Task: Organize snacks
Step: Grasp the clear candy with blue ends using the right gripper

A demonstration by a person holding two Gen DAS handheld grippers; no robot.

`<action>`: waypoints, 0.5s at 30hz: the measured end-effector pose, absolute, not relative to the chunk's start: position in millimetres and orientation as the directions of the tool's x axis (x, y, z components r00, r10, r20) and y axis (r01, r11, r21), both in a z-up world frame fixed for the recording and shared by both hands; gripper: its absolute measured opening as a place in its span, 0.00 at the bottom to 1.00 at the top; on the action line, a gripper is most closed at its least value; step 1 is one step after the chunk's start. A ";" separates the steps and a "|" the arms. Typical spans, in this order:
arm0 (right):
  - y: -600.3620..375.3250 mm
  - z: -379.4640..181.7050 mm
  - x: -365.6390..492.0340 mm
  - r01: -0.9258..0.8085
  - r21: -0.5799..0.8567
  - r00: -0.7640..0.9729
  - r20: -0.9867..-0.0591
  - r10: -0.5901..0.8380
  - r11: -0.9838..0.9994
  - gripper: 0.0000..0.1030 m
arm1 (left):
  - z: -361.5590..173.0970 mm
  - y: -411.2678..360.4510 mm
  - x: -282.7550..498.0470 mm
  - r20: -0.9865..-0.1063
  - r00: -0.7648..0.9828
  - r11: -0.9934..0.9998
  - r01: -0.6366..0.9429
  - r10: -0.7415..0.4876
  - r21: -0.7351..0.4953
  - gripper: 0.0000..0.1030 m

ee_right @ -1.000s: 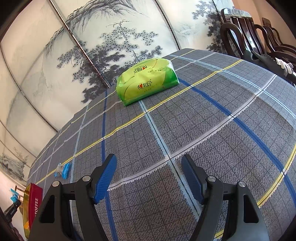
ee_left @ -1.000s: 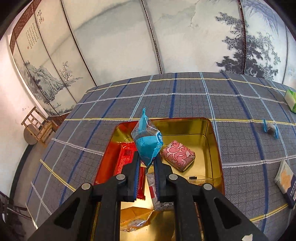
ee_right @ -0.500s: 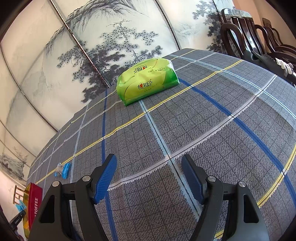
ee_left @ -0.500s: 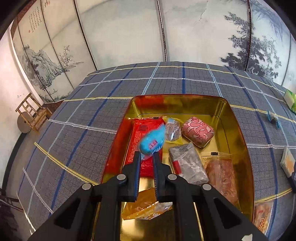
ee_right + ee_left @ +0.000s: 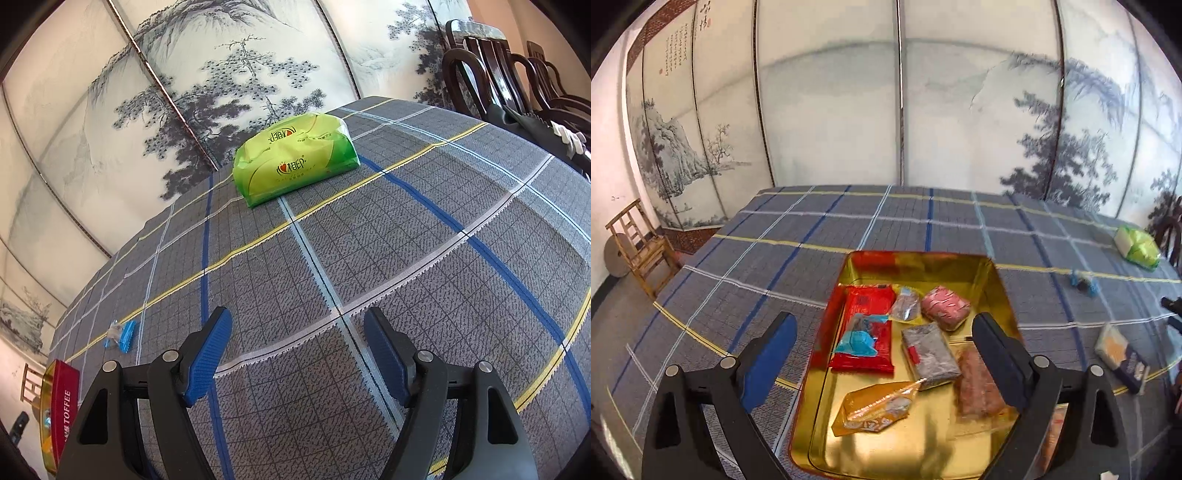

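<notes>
A gold tin (image 5: pixel 919 262) with red sides sits on the plaid tablecloth and holds several snacks. A small blue snack packet (image 5: pixel 858 338) lies on a red packet (image 5: pixel 866 325) inside it. My left gripper (image 5: pixel 884 341) is open and empty, hovering above the tin. A pink packet (image 5: pixel 945 308), a grey packet (image 5: pixel 931 356) and an orange packet (image 5: pixel 875 408) also lie in the tin. My right gripper (image 5: pixel 297 356) is open and empty above bare cloth. The tin's red side (image 5: pixel 61 406) shows at the far left of the right wrist view.
A green tissue pack (image 5: pixel 295 158) lies at the table's far side, also visible in the left wrist view (image 5: pixel 1137 245). A small blue wrapped snack (image 5: pixel 122 334) and a white-and-navy packet (image 5: pixel 1121 352) lie on the cloth. Dark chairs (image 5: pixel 517 85) stand at the right.
My left gripper has opened and let go of the blue packet, which now lies on the red packet in the tin. The gripper has pulled back and up. The right gripper has not moved.
</notes>
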State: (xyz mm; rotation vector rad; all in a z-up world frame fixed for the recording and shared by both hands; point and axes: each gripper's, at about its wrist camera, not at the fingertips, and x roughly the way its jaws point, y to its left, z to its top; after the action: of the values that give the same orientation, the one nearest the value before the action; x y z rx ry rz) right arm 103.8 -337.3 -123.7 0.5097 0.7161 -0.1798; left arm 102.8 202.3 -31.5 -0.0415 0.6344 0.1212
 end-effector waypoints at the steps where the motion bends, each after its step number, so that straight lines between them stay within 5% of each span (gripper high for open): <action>1: -336.2 -123.8 104.5 0.324 0.376 0.742 -0.670 0.014 0.868 0.73 | -25.7 202.5 92.3 -0.580 0.811 0.994 -0.111 0.080 -0.018 0.93; 6: -303.5 -119.1 121.1 0.237 0.253 0.698 -0.716 0.017 0.938 0.74 | -12.8 210.3 36.8 -0.516 0.856 0.996 -0.059 0.019 -0.061 0.99; 15: -136.0 -95.1 182.4 -0.293 -0.082 0.621 -0.774 0.124 0.952 0.72 | -54.5 223.3 -20.5 -0.563 0.814 0.979 0.027 -0.140 -0.204 0.99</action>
State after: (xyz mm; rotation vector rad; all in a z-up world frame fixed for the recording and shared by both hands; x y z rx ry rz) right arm 182.4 -136.0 -95.1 -0.2088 0.8693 0.2421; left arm -20.5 223.3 -54.6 -0.1908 0.6139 -0.0901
